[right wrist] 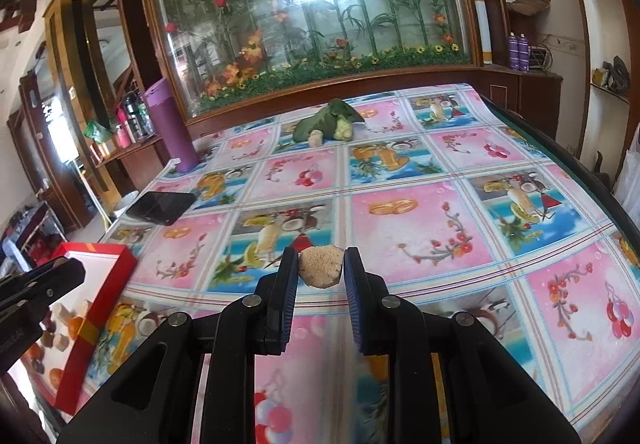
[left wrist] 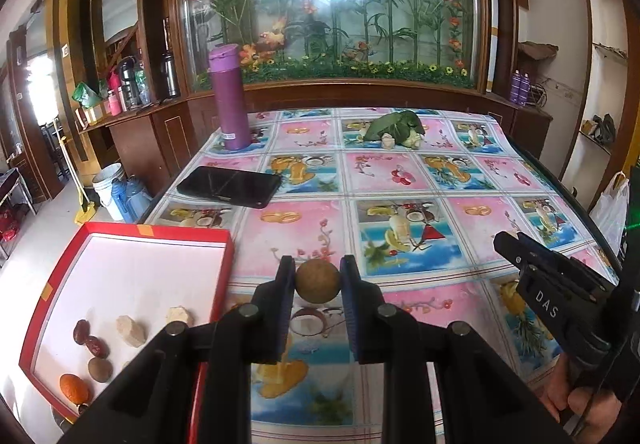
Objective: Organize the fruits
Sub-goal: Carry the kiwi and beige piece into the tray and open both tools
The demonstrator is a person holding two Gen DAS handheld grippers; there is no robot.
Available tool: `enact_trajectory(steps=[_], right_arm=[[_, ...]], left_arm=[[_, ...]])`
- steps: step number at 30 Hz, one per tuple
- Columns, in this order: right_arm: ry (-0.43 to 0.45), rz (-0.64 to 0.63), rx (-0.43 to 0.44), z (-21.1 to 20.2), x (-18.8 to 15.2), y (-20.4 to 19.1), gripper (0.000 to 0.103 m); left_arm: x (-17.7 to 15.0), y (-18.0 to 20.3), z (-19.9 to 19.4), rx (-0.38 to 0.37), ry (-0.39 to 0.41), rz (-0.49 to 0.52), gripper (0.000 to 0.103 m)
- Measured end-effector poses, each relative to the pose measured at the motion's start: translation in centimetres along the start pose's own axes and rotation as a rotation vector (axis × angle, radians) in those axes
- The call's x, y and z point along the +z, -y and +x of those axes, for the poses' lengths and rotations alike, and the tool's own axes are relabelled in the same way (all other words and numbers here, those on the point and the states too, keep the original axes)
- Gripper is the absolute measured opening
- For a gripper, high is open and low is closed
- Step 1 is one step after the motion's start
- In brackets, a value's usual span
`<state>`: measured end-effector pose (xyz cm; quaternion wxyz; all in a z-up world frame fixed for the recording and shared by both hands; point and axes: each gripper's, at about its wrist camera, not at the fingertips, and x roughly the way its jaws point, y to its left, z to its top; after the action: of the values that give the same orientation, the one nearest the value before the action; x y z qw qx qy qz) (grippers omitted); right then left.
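Observation:
My left gripper (left wrist: 318, 280) is shut on a round brown fruit (left wrist: 317, 281), held above the tablecloth just right of the red box (left wrist: 224, 272). The box holds two red dates (left wrist: 90, 340), pale chunks (left wrist: 130, 330), a brown round fruit (left wrist: 99, 368) and an orange fruit (left wrist: 73, 388). My right gripper (right wrist: 321, 268) is shut on a pale beige chunk (right wrist: 321, 267) above the table's middle; it also shows in the left wrist view (left wrist: 510, 244). The red box lies at the left in the right wrist view (right wrist: 100, 308).
Leafy greens with pale pieces (left wrist: 394, 129) lie at the table's far side. A purple flask (left wrist: 229, 99) stands at the far left corner, a black phone (left wrist: 229, 185) near the left edge. The floral tablecloth (left wrist: 400, 171) covers the table. A plastic bag (left wrist: 612, 203) hangs right.

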<state>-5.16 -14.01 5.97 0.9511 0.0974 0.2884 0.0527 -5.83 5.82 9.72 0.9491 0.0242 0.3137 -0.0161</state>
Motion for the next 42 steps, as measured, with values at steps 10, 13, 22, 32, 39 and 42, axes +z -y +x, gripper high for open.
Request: enact_trajectory(steps=[10, 13, 22, 32, 39, 42], right_arm=[[-0.005, -0.136, 0.162, 0.2, 1.5, -10.8, 0.022], [-0.017, -0.173, 0.2, 0.8, 1.4, -14.0, 0.022], [-0.073, -0.28, 0.309, 2.2, 0.4, -22.7, 0.022], [-0.2, -0.31, 0.345, 4.9, -1.4, -27.8, 0.022], [-0.255, -0.313, 0.345, 6.2, -2.3, -29.4, 0.022], [-0.275, -0.329, 0.34, 6.6, -2.4, -30.3, 0.022]], left_arm=[[0.2, -7.2, -2.1, 0.121, 0.057, -0.092, 0.025], [0.2, -9.5, -2.4, 0.154, 0.061, -0.116, 0.025], [-1.0, -16.5, -2.4, 0.259, 0.032, -0.19, 0.025], [-3.2, -22.5, -1.6, 0.353, -0.032, -0.257, 0.025], [-5.0, -25.3, -0.8, 0.39, -0.084, -0.287, 0.025], [-5.6, -26.1, -0.6, 0.392, -0.105, -0.297, 0.025]])
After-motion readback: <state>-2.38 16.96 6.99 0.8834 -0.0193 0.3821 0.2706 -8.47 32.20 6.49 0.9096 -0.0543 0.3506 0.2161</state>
